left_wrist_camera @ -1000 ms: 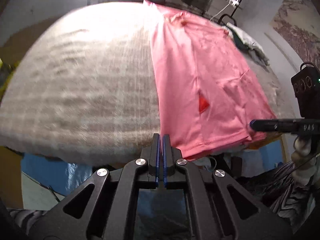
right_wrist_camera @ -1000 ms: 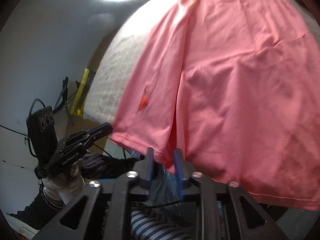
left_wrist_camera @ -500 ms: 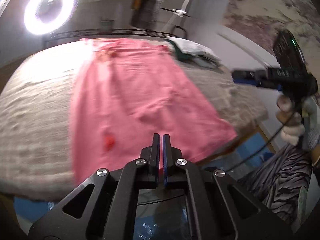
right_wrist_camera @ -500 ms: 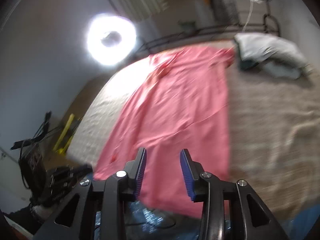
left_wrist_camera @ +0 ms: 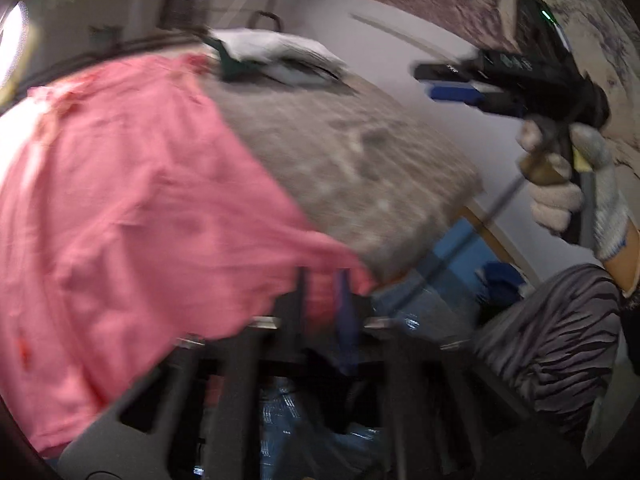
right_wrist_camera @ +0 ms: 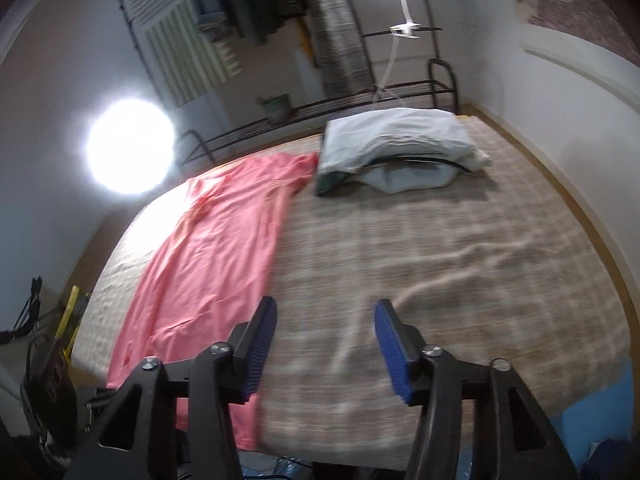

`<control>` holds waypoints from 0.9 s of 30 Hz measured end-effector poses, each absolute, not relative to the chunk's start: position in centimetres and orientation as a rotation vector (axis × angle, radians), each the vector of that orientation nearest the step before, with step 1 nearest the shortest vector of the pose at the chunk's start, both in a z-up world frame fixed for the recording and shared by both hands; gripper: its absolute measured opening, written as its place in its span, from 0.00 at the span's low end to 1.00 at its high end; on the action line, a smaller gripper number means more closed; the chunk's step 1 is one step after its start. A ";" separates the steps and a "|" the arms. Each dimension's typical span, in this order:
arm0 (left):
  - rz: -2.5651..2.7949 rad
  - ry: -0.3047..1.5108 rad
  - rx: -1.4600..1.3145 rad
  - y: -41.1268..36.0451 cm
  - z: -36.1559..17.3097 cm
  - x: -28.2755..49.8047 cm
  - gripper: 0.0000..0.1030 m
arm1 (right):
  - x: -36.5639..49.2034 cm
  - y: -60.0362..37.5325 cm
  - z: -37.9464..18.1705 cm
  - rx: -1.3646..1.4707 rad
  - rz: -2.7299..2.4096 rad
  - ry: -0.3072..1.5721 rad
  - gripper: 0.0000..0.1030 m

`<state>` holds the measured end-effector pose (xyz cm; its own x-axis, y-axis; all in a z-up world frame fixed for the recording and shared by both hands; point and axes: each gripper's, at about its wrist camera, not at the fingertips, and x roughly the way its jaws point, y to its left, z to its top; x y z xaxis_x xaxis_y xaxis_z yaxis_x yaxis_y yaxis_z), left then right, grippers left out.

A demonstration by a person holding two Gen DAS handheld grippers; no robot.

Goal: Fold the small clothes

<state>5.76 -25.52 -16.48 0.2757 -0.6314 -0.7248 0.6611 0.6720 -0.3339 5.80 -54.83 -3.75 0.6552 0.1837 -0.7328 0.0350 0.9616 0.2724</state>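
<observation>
Garment: a long pink cloth garment point(right_wrist_camera: 212, 256) is laid flat on the beige woven bed cover point(right_wrist_camera: 440, 248).
Left tool point(left_wrist_camera: 320, 304): blurred; jaws lately parted, pink hem seen between them, grip not discernible.
Right tool point(right_wrist_camera: 325, 344): jaws lately widened, spread apart, nothing held.

Left wrist: blurred, low at the bed's point(left_wrist_camera: 360, 168) near edge, facing across it.
Right wrist: higher, looking down its length.
Shared: pink garment point(left_wrist_camera: 132, 208) point(right_wrist_camera: 224, 248), folded pile point(left_wrist_camera: 276, 56) point(right_wrist_camera: 396, 144).

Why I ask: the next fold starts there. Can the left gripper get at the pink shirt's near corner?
Probably yes: the left gripper has just been opening its jaws, and a corner of the pink shirt seemingly lies between them already; nothing blocks it.
</observation>
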 end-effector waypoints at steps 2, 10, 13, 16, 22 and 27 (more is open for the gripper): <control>-0.900 0.960 0.060 -27.3 -16.9 5.3 0.48 | 6.0 -55.8 -4.2 0.287 0.073 0.865 0.54; -0.841 0.978 0.202 -30.7 -19.0 5.6 0.48 | 8.3 -58.4 -5.2 0.347 0.104 0.890 0.54; -0.840 0.965 0.246 -31.0 -19.6 5.4 0.46 | 10.1 -59.0 -5.5 0.385 0.170 0.902 0.54; -0.826 0.932 0.301 -31.1 -19.8 5.4 0.25 | 11.6 -59.5 -5.5 0.370 0.182 0.899 0.54; -0.826 0.946 0.196 -29.9 -19.5 6.7 0.01 | 14.9 -59.3 -5.4 0.363 0.228 0.915 0.54; -0.831 0.965 0.030 -27.9 -18.0 7.2 0.00 | 19.1 -56.6 -7.2 0.419 0.309 0.954 0.54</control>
